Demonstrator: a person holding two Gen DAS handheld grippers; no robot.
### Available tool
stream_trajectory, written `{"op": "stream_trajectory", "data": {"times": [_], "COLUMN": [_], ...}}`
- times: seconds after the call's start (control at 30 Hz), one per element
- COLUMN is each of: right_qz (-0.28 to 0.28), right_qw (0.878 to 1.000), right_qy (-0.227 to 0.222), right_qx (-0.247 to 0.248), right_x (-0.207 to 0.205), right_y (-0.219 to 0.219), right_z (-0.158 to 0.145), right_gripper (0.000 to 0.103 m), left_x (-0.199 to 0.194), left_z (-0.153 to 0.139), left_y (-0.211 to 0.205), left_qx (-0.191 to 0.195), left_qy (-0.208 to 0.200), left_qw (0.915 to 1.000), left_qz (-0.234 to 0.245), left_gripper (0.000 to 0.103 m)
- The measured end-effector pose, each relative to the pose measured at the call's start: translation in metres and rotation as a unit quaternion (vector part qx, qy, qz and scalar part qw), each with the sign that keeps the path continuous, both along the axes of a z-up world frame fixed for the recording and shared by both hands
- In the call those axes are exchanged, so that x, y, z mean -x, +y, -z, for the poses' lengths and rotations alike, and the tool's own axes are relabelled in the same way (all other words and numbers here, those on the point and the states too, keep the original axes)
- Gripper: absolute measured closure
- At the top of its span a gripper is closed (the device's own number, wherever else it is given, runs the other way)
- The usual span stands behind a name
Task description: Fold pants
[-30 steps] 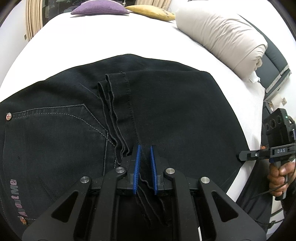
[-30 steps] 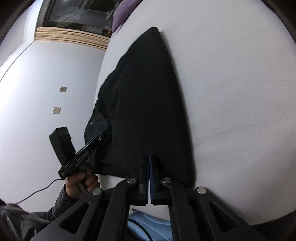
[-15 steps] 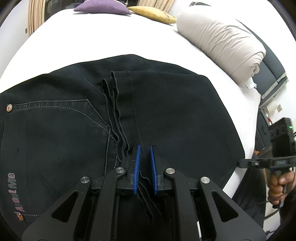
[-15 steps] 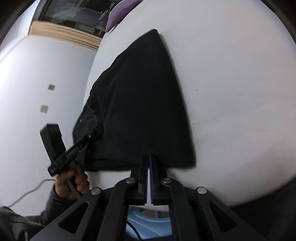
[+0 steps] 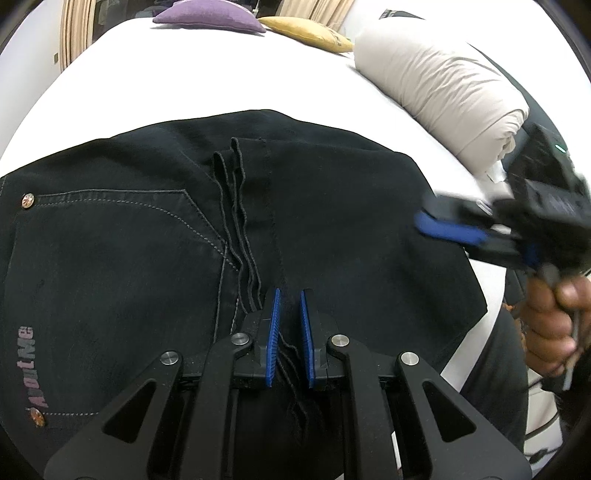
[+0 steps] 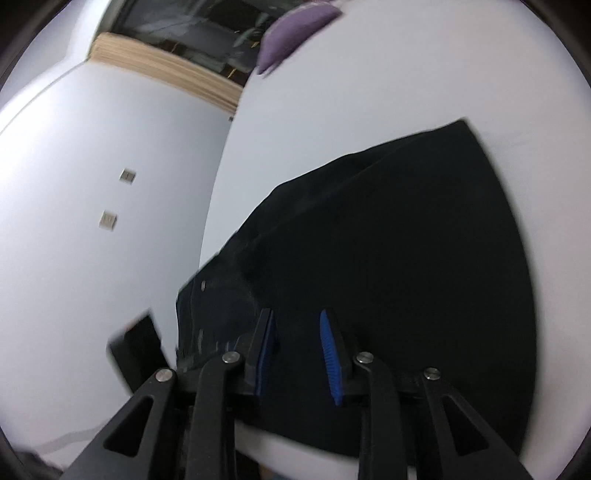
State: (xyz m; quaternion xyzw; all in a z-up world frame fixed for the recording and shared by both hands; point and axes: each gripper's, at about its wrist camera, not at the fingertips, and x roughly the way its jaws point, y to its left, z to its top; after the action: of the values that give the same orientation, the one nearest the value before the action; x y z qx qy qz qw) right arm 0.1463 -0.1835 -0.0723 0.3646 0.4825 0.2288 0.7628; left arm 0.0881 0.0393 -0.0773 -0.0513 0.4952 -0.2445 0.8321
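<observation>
The black jeans [image 5: 332, 229] lie folded on the white bed [image 5: 184, 81], leg hems doubled back over the seat and back pocket [image 5: 110, 243]. My left gripper [image 5: 288, 295] hovers over the hem edges near the front, its blue pads a small gap apart with the hem threads between them, not pinched. My right gripper [image 6: 295, 317] is open above the right part of the jeans [image 6: 406, 229]; it also shows, blurred, at the right of the left wrist view [image 5: 421, 216].
A rolled beige duvet [image 5: 443, 92] lies at the back right of the bed. A purple pillow [image 5: 207, 16] and a yellow pillow [image 5: 306, 33] sit at the head. A white wall [image 6: 92, 184] runs along the bed's left side.
My right gripper has opened and swung in from the bed's right edge to over the jeans. My left gripper has stayed over the hems.
</observation>
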Motion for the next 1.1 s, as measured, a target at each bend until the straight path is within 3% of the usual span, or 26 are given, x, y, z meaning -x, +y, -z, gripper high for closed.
{"op": "stream_trajectory", "data": {"times": [0.07, 0.23, 0.33, 0.43, 0.5, 0.6, 0.7, 0.77, 0.83, 0.97, 1.03, 1.1], "right_qz": [0.002, 0.001, 0.040, 0.131, 0.153, 0.113, 0.052, 0.020, 0.010, 0.038, 0.078, 0.114], "right_qw": [1.000, 0.999, 0.998, 0.991, 0.988, 0.993, 0.998, 0.999, 1.000, 0.998, 0.997, 0.993], "right_qy": [0.008, 0.029, 0.025, 0.025, 0.020, -0.012, -0.003, 0.024, 0.008, 0.023, 0.017, 0.011], "right_qx": [-0.029, -0.024, -0.039, -0.026, -0.009, -0.017, -0.035, -0.040, -0.025, -0.041, -0.013, 0.006], "right_x": [-0.018, -0.043, -0.044, -0.035, -0.026, -0.006, 0.016, 0.030, 0.043, 0.054, 0.066, 0.073], "right_y": [0.009, 0.020, -0.002, -0.044, -0.054, -0.032, 0.000, 0.015, 0.017, -0.008, -0.033, -0.051], "right_z": [0.012, 0.036, 0.040, 0.036, 0.028, 0.013, 0.021, 0.040, 0.043, 0.046, 0.043, 0.033], "right_gripper": [0.075, 0.079, 0.083, 0.083, 0.077, 0.067, 0.059, 0.061, 0.066, 0.068, 0.066, 0.059], "left_x": [0.000, 0.001, -0.002, -0.002, -0.002, -0.002, -0.001, 0.000, 0.000, 0.004, 0.009, 0.019], "left_z": [0.000, 0.001, 0.001, 0.001, 0.001, 0.001, 0.001, 0.001, 0.000, -0.006, -0.011, -0.019], "left_y": [0.002, 0.003, 0.001, 0.000, -0.001, 0.000, -0.001, -0.002, -0.002, 0.001, 0.011, 0.029], "left_qx": [0.002, 0.000, 0.003, 0.001, 0.000, 0.002, 0.001, -0.004, -0.003, -0.007, -0.003, 0.024], "left_qy": [0.002, 0.002, 0.003, 0.000, 0.000, 0.002, 0.001, 0.000, 0.002, 0.004, 0.007, 0.013], "left_qw": [1.0000, 1.0000, 1.0000, 1.0000, 1.0000, 1.0000, 1.0000, 1.0000, 1.0000, 0.9999, 0.9994, 0.9983], "left_qz": [-0.002, 0.000, 0.000, 0.000, 0.000, -0.002, -0.003, -0.003, -0.004, -0.013, -0.034, -0.052], "left_gripper": [0.092, 0.092, 0.092, 0.092, 0.092, 0.092, 0.092, 0.092, 0.092, 0.092, 0.092, 0.091]}}
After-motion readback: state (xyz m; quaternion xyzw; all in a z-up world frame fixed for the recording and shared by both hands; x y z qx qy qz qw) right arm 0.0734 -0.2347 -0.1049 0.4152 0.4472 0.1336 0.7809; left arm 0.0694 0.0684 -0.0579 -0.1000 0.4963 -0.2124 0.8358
